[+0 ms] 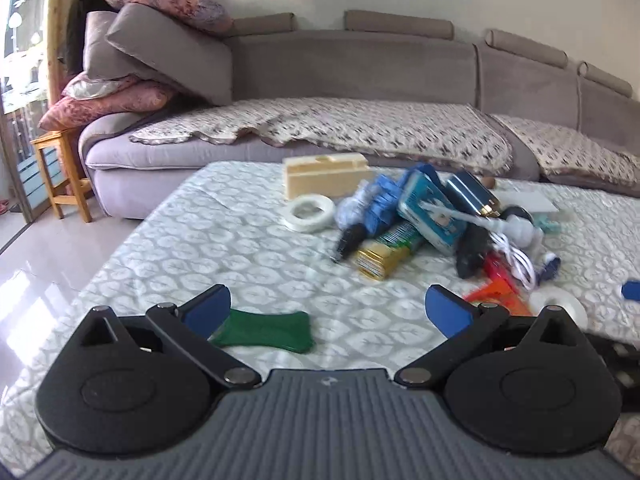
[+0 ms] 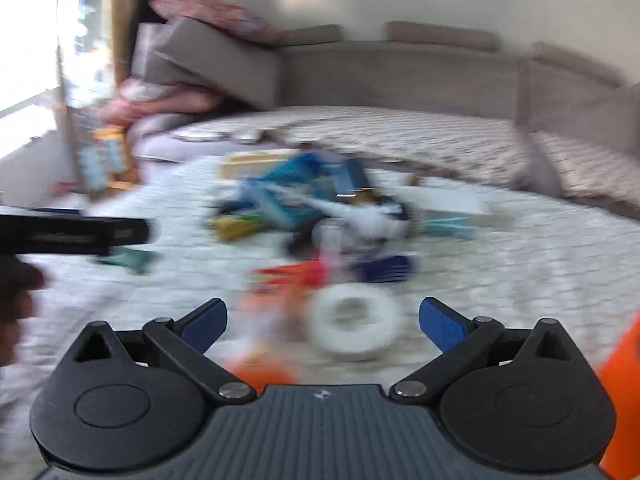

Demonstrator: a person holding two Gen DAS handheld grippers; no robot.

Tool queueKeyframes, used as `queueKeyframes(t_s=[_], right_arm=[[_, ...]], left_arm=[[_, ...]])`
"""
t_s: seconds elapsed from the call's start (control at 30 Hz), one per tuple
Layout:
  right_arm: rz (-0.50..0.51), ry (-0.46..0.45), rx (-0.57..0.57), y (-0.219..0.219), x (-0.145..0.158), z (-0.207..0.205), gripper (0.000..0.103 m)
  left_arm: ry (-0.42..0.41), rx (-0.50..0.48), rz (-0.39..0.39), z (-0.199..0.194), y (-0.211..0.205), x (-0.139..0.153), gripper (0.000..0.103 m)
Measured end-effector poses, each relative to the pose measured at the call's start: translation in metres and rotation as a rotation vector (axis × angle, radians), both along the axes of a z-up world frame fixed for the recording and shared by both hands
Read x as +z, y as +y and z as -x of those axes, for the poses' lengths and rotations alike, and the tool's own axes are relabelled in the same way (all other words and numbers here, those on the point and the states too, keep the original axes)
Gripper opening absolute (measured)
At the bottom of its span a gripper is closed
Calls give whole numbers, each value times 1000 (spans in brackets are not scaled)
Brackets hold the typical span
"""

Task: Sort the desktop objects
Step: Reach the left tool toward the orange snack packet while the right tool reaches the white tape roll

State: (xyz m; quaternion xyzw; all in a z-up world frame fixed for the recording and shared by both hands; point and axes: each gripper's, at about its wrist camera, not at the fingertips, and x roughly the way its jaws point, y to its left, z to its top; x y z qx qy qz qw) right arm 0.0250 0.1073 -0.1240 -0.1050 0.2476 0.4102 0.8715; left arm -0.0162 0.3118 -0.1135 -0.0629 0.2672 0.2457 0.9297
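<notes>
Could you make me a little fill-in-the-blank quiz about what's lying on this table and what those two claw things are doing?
1. Both the left gripper and the right gripper have their jaws ____.
2. The flat bone-shaped piece by the left gripper is coloured ____.
3. The white tape roll lies ____ the cream box, to the left of the pile.

Missing words: open; green; in front of

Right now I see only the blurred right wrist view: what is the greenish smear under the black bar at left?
Observer: A flat dark-green bone-shaped piece on the patterned cloth, beside the left finger of the left hand-held gripper.
Operator: Is it gripped?
Observer: No, the jaws stand wide open.
Operator: Any tape besides the white tape roll before me?
Observer: Yes, a second white roll beside the cream rectangular box.
</notes>
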Motion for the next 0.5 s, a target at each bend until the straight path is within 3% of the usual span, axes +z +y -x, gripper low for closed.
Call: queueKeyframes(t_s=[0.1, 0.23, 0.33, 0.5], right_arm=[[22, -45, -65, -6, -5, -5, 103], [75, -56, -63, -6, -14, -19, 103], [103, -74, -78, -6, -13, -25, 103], [108, -84, -118, -14, -10, -37, 103]], left_arm=[[-6, -28, -8, -4, -12, -3, 103], [11, -60, 61, -11, -30, -11, 103], [34, -65, 90, -20, -47, -14, 94], [35, -81, 162, -33, -59, -14, 92]])
